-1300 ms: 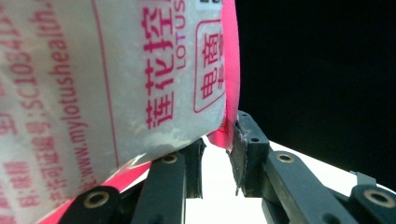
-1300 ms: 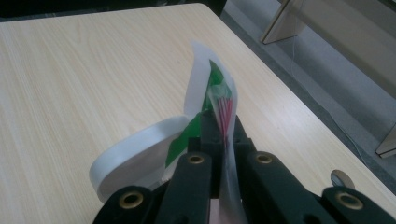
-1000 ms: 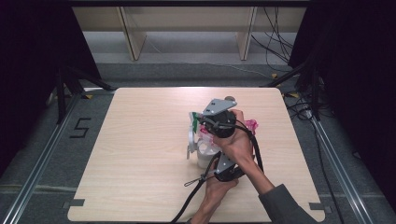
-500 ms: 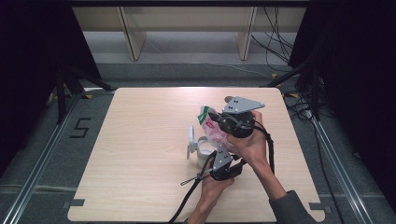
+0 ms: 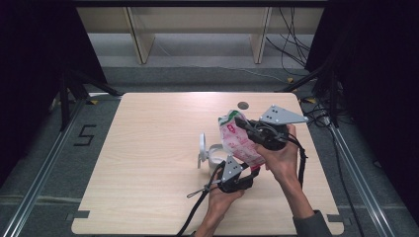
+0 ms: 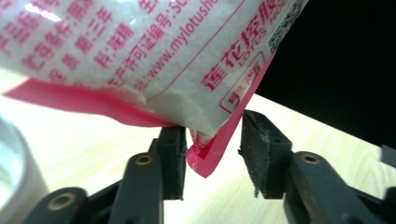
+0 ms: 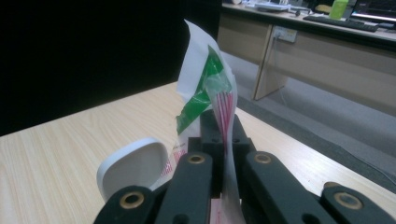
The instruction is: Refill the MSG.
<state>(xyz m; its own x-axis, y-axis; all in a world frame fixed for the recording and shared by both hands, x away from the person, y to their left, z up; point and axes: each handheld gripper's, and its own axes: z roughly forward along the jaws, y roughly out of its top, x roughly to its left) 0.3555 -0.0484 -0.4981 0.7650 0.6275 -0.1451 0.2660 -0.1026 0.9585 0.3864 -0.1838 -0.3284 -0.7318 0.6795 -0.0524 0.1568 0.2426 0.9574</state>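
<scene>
The right gripper (image 5: 247, 129) clamps its 2 jaws on the top edge of a pink-and-white printed bag (image 5: 240, 143), holding it tilted above the tabletop (image 5: 148, 148) right of centre. At the bag's 6 o'clock, the left gripper (image 5: 236, 174) has just been opening its jaws; the bag's pink bottom corner (image 6: 205, 156) sits between them, against one pad and clear of the other. A white container (image 5: 215, 154) with a hinged lid (image 5: 202, 145) stands at the bag's 9 o'clock.

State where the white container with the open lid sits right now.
In the high view, the white container stands on the table just right of centre, left of the pink bag.
</scene>
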